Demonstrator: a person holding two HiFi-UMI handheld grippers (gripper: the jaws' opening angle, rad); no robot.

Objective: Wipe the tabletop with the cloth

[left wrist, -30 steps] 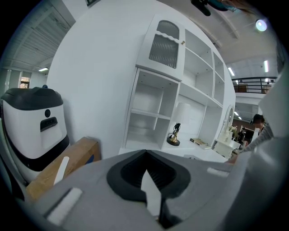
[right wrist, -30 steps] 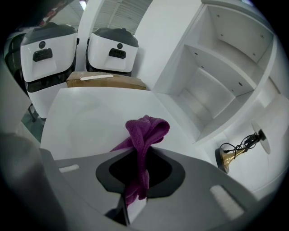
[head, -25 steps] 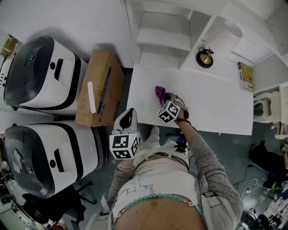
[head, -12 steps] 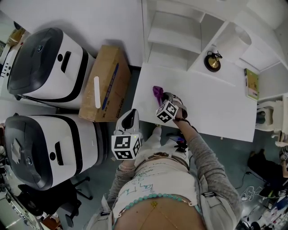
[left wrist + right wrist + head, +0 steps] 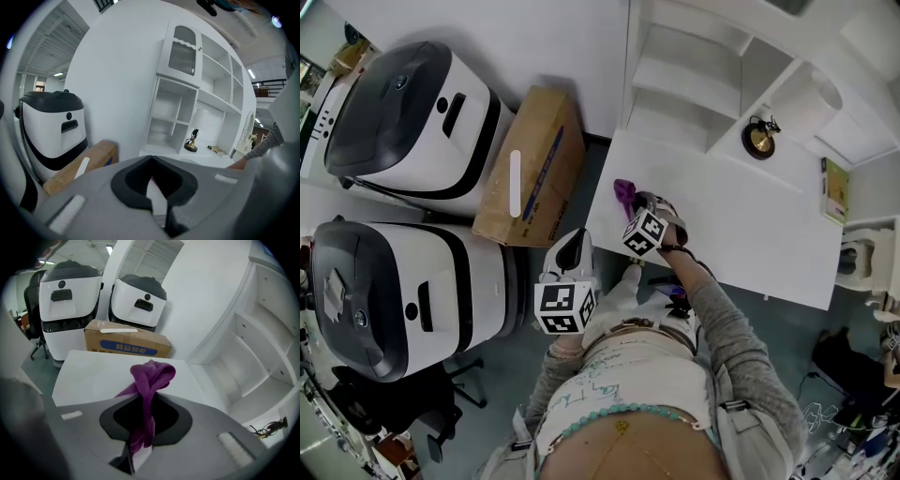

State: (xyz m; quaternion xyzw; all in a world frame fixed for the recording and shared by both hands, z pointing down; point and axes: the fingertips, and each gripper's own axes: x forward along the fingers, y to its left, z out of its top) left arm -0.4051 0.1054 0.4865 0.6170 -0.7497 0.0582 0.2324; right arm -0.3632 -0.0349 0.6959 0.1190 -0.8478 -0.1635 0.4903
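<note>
The left tool (image 5: 568, 249) is held close to the person's body, off the worktop (image 5: 741, 225) and just short of its near left corner. Its jaws are together with nothing between them, and its cube carries black-and-white square markers. It points towards the shelf unit (image 5: 694, 84).

The right tool (image 5: 634, 202) reaches out over the worktop near its left edge. Its jaws are clamped on the purple cloth (image 5: 623, 191). The right gripper view shows the cloth running up through the jaw gap, with a strip trailing back inside. A folded, bunched loop stands out beyond the tips over the white surface. Whether that loop presses on the worktop cannot be told. The cloth and the left tool are well apart.

A cardboard box (image 5: 534, 169) lies on the floor beside the worktop's left edge. Its side has a blue band (image 5: 123, 349) with white Chinese characters, too small to read with certainty. A pale strip lies across its top.

Left of the box stand two large white machines with dark tops (image 5: 412, 112). One is nearer the person and one is farther off.

At the back of the worktop, by the shelf unit, sits a small brass-coloured ornament (image 5: 758, 139). Farther right lies a greenish book (image 5: 832, 187), its cover print illegible.
</note>
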